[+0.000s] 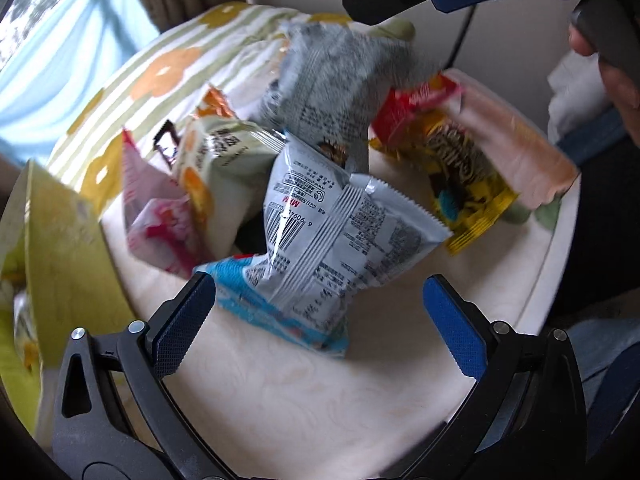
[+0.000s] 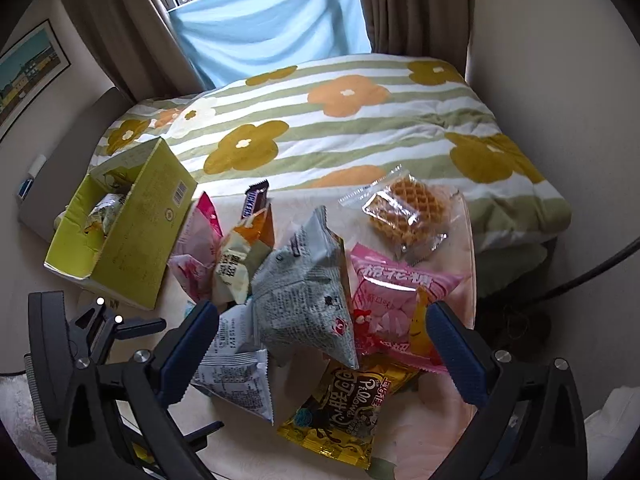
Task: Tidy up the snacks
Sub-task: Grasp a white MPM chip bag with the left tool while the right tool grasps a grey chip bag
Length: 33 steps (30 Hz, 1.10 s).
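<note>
One packet is sitting inside the green carton [image 2: 132, 224]; nearly everything else is lying in a heap just right of it on the table [image 2: 424, 440]. The left gripper [image 1: 316, 316] is gaping wide over a white barcode packet [image 1: 340, 232], and the right gripper [image 2: 320, 344] is hanging equally wide above the grey packet [image 2: 308, 292], both gripping nothing.

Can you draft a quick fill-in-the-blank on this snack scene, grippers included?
1. Both the left gripper and the right gripper are ____.
2. The open box left of the snacks is ____ in colour.
3. The waffle sits in a ____ wrapper.
4. The blanket carries a ____ pattern.

Missing words: open; green; clear; flower
</note>
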{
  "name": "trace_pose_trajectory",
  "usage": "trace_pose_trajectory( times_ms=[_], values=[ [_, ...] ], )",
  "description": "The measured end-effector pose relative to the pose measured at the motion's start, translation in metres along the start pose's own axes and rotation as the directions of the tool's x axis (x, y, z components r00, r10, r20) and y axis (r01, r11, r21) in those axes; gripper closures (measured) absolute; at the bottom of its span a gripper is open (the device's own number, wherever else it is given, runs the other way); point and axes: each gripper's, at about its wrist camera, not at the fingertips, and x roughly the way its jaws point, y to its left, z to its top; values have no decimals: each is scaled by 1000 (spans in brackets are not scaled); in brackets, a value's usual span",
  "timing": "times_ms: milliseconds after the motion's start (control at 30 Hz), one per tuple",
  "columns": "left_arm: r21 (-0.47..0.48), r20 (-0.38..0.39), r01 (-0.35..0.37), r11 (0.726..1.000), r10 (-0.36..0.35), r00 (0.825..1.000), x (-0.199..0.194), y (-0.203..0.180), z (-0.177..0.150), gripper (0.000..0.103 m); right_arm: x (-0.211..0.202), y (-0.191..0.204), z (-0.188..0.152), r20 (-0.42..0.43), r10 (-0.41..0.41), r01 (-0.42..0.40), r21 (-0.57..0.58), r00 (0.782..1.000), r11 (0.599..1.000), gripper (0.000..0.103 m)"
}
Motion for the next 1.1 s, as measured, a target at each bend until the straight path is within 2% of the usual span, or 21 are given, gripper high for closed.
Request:
trace_pose_trajectory(
  times_ms=[167, 333, 400, 500, 567, 700, 967, 1100],
  values=[
    [73, -17, 12, 997, -11, 1000, 21, 7, 3, 0, 18, -6, -6, -41, -4, 6, 57, 999, 998, 0],
    [157, -34, 58, 986, -53, 998, 32, 10, 9, 1, 33, -8, -4, -66, -3, 9, 88, 998, 996, 0],
    [174, -50, 79, 981, -71, 996, 37, 13, 10, 10, 39, -8, -3, -75, 7, 0, 99, 997, 995, 0],
    [197, -57, 94, 976, -84, 995, 39, 15, 7, 16, 46, -7, 0, -81, 19, -10, 110, 997, 994, 0],
    [213, -68, 87, 973, -74, 995, 42, 15, 4, 35, 50, -5, 3, -85, 20, -11, 113, 996, 994, 0],
    [200, -68, 112, 973, -100, 993, 40, 18, 2, 40, 56, -1, 8, -90, 19, -9, 101, 996, 995, 0],
    [160, -91, 133, 978, -120, 989, 39, 22, 2, 43, 67, 1, 11, -110, 32, -21, 96, 993, 995, 0],
    [157, -89, 131, 979, -118, 989, 37, 24, 4, 43, 74, 6, 9, -135, 36, -28, 62, 990, 998, 19]
  ],
)
